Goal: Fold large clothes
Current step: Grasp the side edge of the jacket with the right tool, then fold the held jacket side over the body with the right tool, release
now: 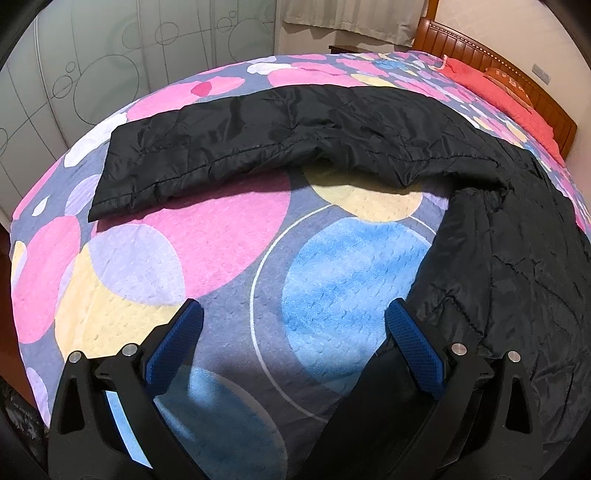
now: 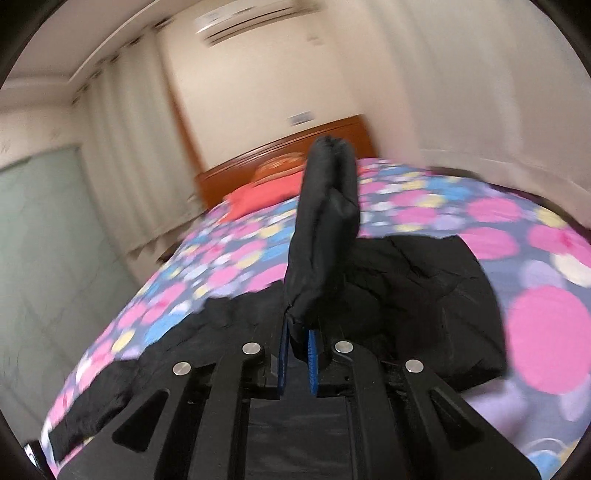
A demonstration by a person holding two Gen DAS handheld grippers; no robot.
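Note:
A large black quilted jacket (image 1: 498,229) lies on a bed with a pink, blue and yellow circle-patterned cover (image 1: 207,236). One sleeve (image 1: 207,147) stretches out flat to the left. My left gripper (image 1: 293,317) is open and empty above the cover, its right finger beside the jacket's near edge. My right gripper (image 2: 297,332) is shut on a fold of the black jacket (image 2: 325,221) and lifts it above the bed, so the fabric stands up from the jaws. The rest of the jacket (image 2: 424,288) lies below it.
A wooden headboard (image 1: 491,62) and a red pillow (image 1: 506,99) are at the far end of the bed. Frosted wardrobe doors (image 1: 74,74) stand to the left. Curtains (image 2: 125,155) and a wall air conditioner (image 2: 251,22) are behind.

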